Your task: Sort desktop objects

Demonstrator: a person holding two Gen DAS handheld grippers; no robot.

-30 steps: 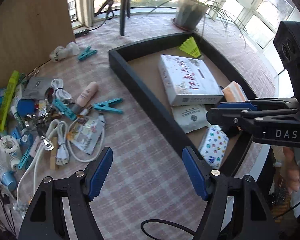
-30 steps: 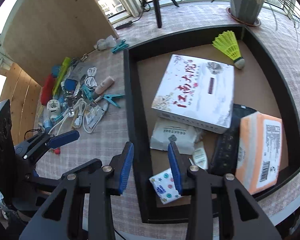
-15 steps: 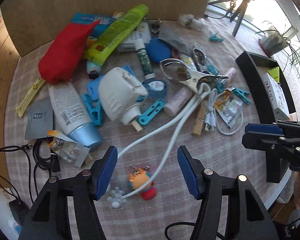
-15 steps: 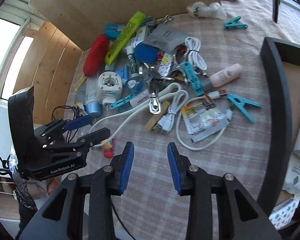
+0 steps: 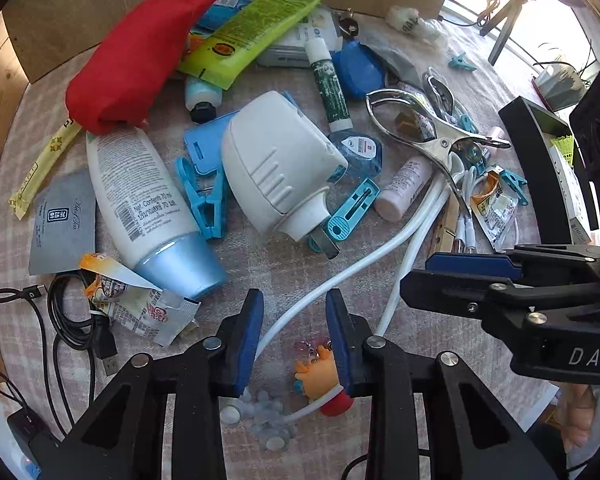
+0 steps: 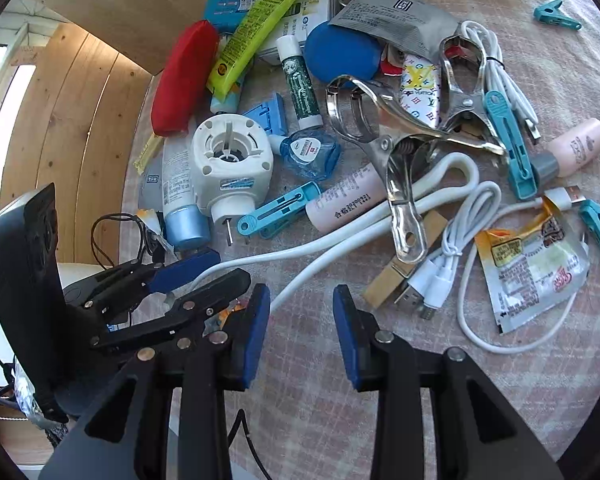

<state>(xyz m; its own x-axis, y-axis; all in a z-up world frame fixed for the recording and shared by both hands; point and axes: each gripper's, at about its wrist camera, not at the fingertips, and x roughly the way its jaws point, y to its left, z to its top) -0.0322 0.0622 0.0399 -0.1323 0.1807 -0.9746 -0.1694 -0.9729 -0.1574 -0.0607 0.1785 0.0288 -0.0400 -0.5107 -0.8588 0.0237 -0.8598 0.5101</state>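
The left gripper (image 5: 294, 336) has its blue fingers (image 5: 248, 332) closing, pointed almost straight down. In the left wrist view a white cable (image 5: 360, 264) runs up between them from a small orange keychain figure (image 5: 318, 372) and a cluster of pale beads (image 5: 260, 416) lying at their base. The pads do not press on the cable or the figure yet. From this angle I cannot tell whether the figure or the cable is the target. Across the checked tablecloth (image 5: 284, 272) lies the unsorted pile: a white plug-in device (image 5: 276, 164), a lotion tube (image 5: 144, 200), a red pouch (image 5: 140, 56), a green tube (image 5: 260, 24) and a steel clamp (image 5: 432, 128). The black tray (image 5: 540, 160), presumably where things belong, sits at the far right. The right gripper (image 5: 480, 276) hangs just beside the left, above the cable.

In the right wrist view the right gripper (image 6: 302, 328) holds its jaws part-open and slowly narrowing, with only tablecloth and the cable's run (image 6: 340, 240) near its left pad; it grips nothing. The left gripper (image 6: 196, 280) shows at lower left, low over the table edge. The clamp (image 6: 396, 148) rests across the cable loop, and a second, thinner cable (image 6: 456, 240) tangles next to it.

To do this well, I judge the left should centre its pads on the figure's body, not the slippery cable, then lift slowly, since the clamp's weight on the loop could drag neighbouring items along.
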